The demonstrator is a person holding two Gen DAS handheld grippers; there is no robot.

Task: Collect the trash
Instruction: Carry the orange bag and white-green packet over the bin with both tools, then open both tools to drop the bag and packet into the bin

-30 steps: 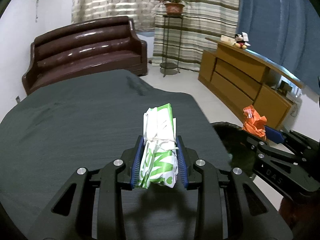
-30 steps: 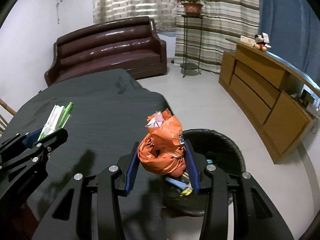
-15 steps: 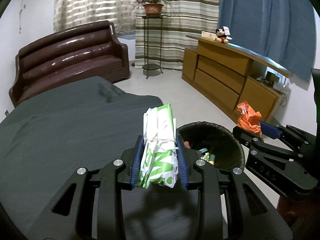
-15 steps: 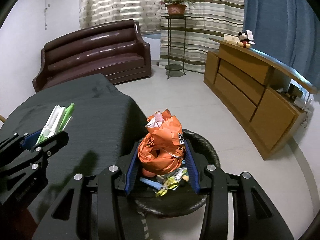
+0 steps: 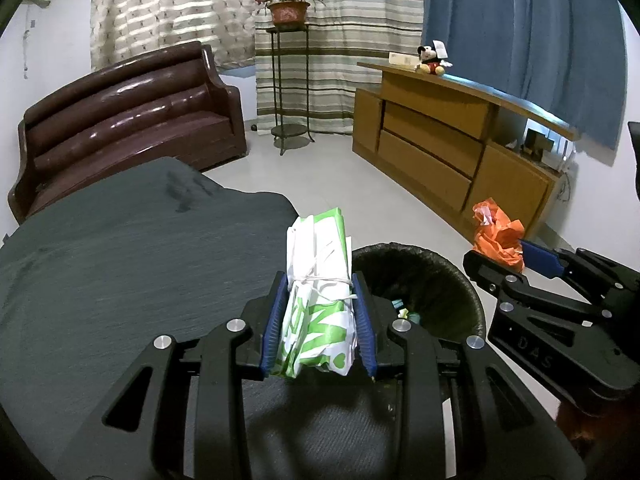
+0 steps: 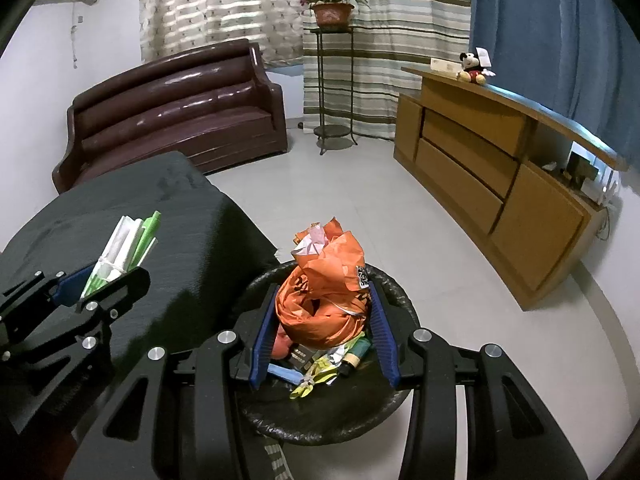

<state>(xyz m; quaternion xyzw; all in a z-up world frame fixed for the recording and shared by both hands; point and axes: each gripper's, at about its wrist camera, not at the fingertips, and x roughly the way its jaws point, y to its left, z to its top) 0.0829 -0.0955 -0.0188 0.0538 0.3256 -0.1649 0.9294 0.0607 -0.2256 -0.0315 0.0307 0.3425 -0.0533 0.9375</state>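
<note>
Here, in the left wrist view, the left gripper (image 5: 320,320) is clamped on a green and white bag (image 5: 318,280), tied round the middle with string. The blue pads press both flat sides of the bag. The bag's long axis runs forward along the fingers, and its far end stands clear of the tips. Below it lies the dark table (image 5: 120,264). The bin (image 5: 424,284), lined in black, sits on the floor just past the table edge, ahead and to the right of this gripper. The bag overlaps only the bin's near left rim, so the drop point is judged not yet reached. The right gripper (image 5: 500,248) shows at the right of the frame, carrying an orange bag (image 5: 496,236).

In the right wrist view, the right gripper (image 6: 324,312) is closed on the crumpled orange bag (image 6: 324,300), with both blue pads against its sides. The bin (image 6: 396,292) lies directly beneath the fingers, and loose rubbish shows inside it. This hand is therefore the nearer one, and a release here would probably land the bag inside. The left gripper (image 6: 102,284) is at the left of the frame, over the table (image 6: 192,232), with the green and white bag (image 6: 124,248) between its fingers.
</note>
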